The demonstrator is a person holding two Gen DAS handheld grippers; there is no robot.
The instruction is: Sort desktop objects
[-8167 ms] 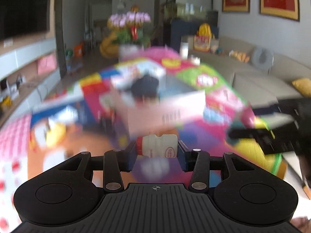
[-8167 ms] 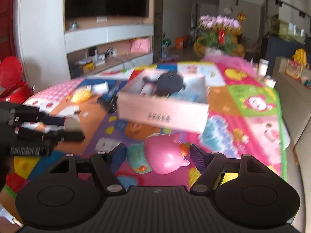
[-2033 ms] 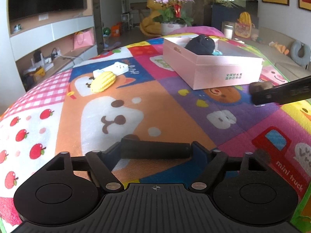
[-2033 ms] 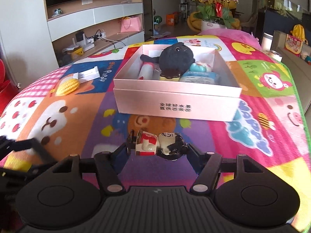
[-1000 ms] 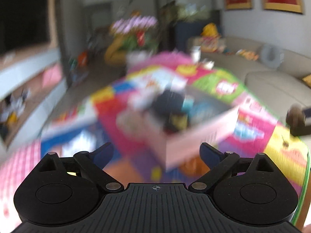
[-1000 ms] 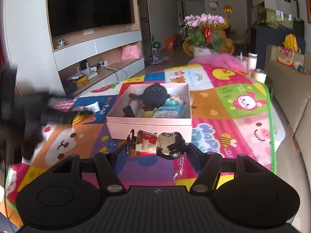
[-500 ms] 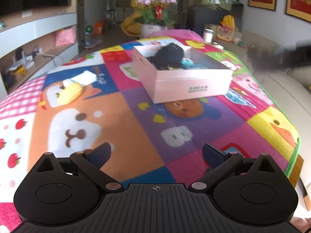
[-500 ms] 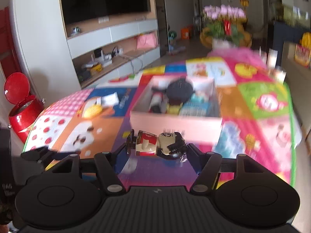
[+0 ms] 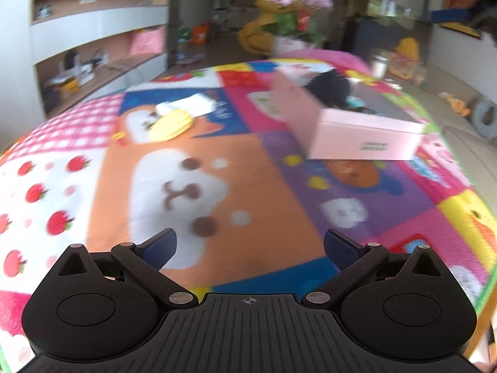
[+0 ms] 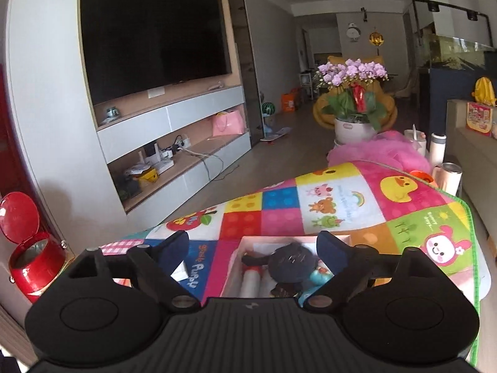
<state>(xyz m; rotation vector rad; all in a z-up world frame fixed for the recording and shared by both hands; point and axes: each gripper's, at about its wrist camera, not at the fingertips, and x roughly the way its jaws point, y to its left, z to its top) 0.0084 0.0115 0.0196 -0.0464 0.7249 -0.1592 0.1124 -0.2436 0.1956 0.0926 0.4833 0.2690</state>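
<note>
Opening right gripper (image 10: pixel 251 248) over pink box (image 10: pixel 236 267); toy figure gone.

1. Left wrist view: sits low over the patchwork mat (image 9: pixel 198 161), looks forward and down along the left gripper (image 9: pixel 248 244); pink box (image 9: pixel 366 136) ahead to the right, near. Picture blurred.
2. Right wrist view: sits higher, directly above the pink box (image 10: pixel 236 258), faces along the room toward the TV wall (image 10: pixel 149 40) and flower pot (image 10: pixel 354 99).
3. Shared: box, mat, flower pot (image 9: pixel 295 9), shelving.
</note>
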